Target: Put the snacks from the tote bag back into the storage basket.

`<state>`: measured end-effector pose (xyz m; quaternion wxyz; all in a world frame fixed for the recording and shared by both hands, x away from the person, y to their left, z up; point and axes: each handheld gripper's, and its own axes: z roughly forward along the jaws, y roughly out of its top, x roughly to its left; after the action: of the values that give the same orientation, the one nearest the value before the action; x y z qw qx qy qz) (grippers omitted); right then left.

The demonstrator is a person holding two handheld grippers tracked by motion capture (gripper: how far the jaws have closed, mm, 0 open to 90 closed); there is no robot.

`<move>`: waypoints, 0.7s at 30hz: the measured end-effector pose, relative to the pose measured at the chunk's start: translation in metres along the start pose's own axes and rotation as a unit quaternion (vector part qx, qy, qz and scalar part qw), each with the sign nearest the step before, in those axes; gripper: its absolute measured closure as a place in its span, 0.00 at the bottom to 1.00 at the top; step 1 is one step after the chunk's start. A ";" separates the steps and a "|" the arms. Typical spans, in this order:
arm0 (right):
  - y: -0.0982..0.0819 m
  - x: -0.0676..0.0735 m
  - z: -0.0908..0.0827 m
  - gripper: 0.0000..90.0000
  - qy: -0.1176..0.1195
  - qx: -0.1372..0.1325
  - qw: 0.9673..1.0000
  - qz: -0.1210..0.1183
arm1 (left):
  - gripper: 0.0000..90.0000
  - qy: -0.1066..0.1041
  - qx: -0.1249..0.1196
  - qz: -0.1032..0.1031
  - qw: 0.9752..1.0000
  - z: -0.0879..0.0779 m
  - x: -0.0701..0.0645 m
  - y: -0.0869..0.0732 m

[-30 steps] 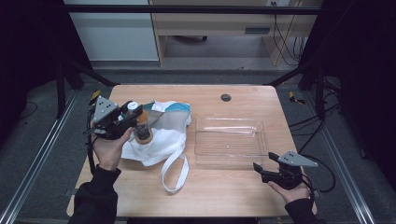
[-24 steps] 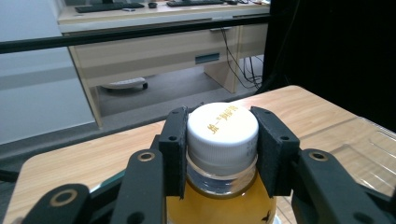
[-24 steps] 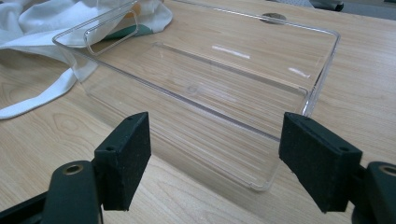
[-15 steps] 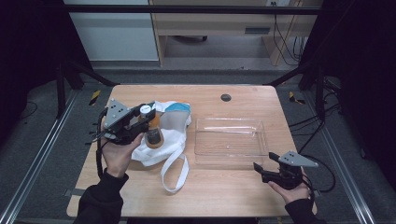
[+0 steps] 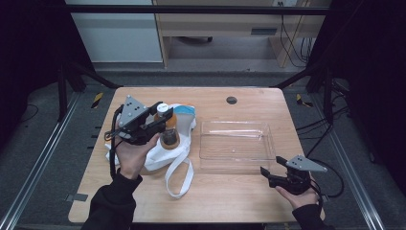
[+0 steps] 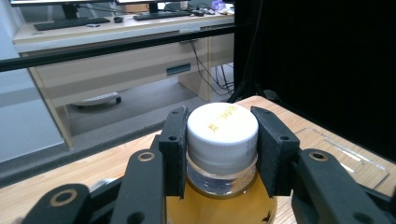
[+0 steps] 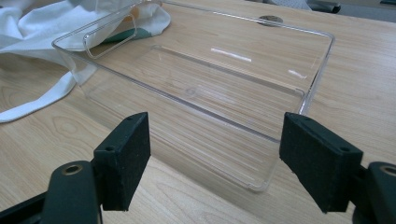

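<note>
The light wooden table with rounded corners carries everything, with a small dark round grommet set in its top near twelve o'clock. A clear rectangular plastic tray lies just right of centre, empty, its long side running left to right. At about nine to ten o'clock of the table sprawls a white cloth bag with a teal patch, one long strap looping down toward six o'clock.

The left gripper, a black two-jaw tool topped by a grey three-cornered plate, is held up over the bag by the person's left hand. In the left gripper view its jaws are closed onto the neck of a clear bottle of orange-yellow liquid with a white screw cap, one black pad pressing each side of the cap, so the bottle stands upright between them, at the tray's nine o'clock.

The right gripper sits low near the table's five o'clock, just beyond the tray's near right corner. Its jaws stand wide apart and hold nothing; in the right gripper view the tray's near edge lies between the two pads, with no contact visible.
</note>
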<state>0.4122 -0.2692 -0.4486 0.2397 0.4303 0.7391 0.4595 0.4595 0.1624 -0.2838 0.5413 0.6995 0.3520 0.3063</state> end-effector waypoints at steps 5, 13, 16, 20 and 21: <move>0.000 0.000 0.000 0.26 0.000 0.002 1.000 0.001 | 0.65 -0.009 -0.003 0.004 1.000 0.005 -0.010 0.008; 0.000 0.000 0.000 0.25 -0.001 0.001 1.000 0.002 | 0.65 -0.021 -0.014 0.012 1.000 0.016 -0.025 0.019; 0.000 0.000 0.000 0.25 0.000 0.000 1.000 0.001 | 0.65 -0.021 -0.013 0.015 1.000 0.020 -0.028 0.021; -0.001 0.000 0.000 0.24 0.000 -0.001 1.000 0.002 | 0.65 -0.025 -0.014 0.013 1.000 0.028 -0.036 0.021; -0.001 0.000 0.000 0.24 0.000 -0.001 1.000 0.003 | 0.65 -0.027 -0.014 0.012 0.999 0.030 -0.037 0.021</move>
<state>0.4117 -0.2697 -0.4490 0.2384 0.4321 0.7376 0.4608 0.4665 0.1121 -0.2722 0.5563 0.7042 0.3248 0.2987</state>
